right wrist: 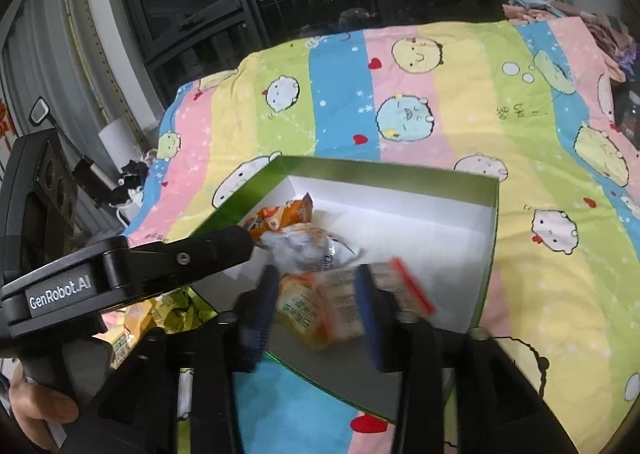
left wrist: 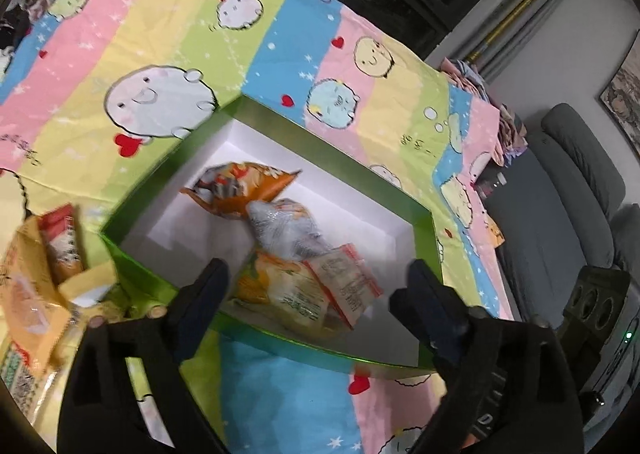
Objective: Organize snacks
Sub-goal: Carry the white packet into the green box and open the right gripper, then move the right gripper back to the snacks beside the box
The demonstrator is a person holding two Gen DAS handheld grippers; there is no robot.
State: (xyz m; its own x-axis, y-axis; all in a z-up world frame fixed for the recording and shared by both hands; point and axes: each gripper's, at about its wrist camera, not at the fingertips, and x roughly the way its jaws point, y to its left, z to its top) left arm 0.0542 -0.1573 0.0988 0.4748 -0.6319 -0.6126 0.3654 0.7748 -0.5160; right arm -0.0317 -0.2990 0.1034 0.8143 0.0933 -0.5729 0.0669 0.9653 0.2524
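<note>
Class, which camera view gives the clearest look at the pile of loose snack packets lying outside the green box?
The left wrist view: the loose yellow and red snack packets lie unobstructed left of the green cardboard box. The right wrist view shows only a yellow sliver, mostly hidden behind the left tool.

Bedsheet (left wrist: 248, 33): pastel stripes of pink, yellow, green, blue, printed with round cartoon faces, red hearts, white stars. Box (left wrist: 140, 250): shiny green outside and rim, white inside. Orange snack bag (left wrist: 244, 181) with printed graphics. Silvery-clear packet (left wrist: 280, 230). Yellow-orange packet (left wrist: 276, 286) with dark text. Pale packet (left wrist: 348, 282) with red edge. Yellow snack packs (left wrist: 36, 282) outside the box, one red-and-white. Left hand-held gripper (left wrist: 316, 294): black, dark blue pads. Right hand-held gripper (right wrist: 320, 310): black, blue pads. Sofa (left wrist: 560, 189) grey.
</note>
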